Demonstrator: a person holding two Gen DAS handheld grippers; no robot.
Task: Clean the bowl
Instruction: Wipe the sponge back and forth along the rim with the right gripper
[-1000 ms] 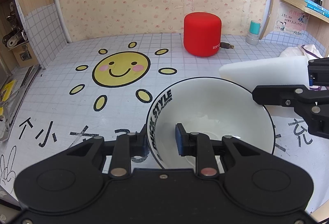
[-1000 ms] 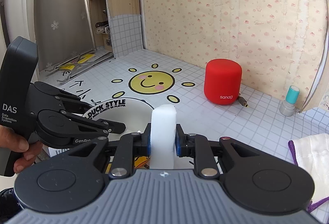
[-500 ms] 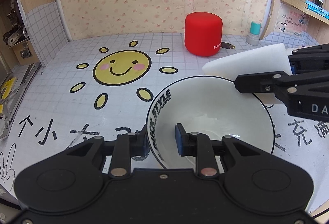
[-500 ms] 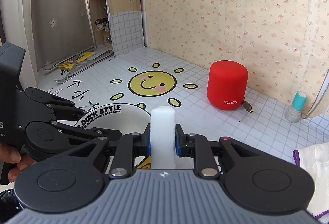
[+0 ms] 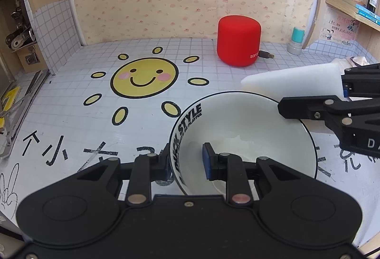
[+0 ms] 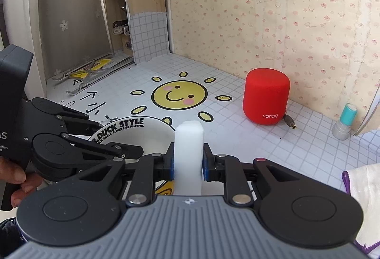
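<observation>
Left tongs (image 5: 187,161) clamp the near-left wall of the bowl (image 5: 249,126): one finger outside, the blue-padded finger inside. Bowl is white with a black rim and "DUCK STYLE" lettering, and sits on the counter (image 5: 71,121) at front right, just in front of the sun decal (image 5: 144,77). Right tongs (image 6: 188,162) are closed on a white sponge (image 6: 188,152), held upright in the right wrist view. In the left wrist view the sponge (image 5: 292,79) lies past the bowl's far-right rim; contact cannot be told. Red speaker (image 5: 238,40) stands near the back wall.
</observation>
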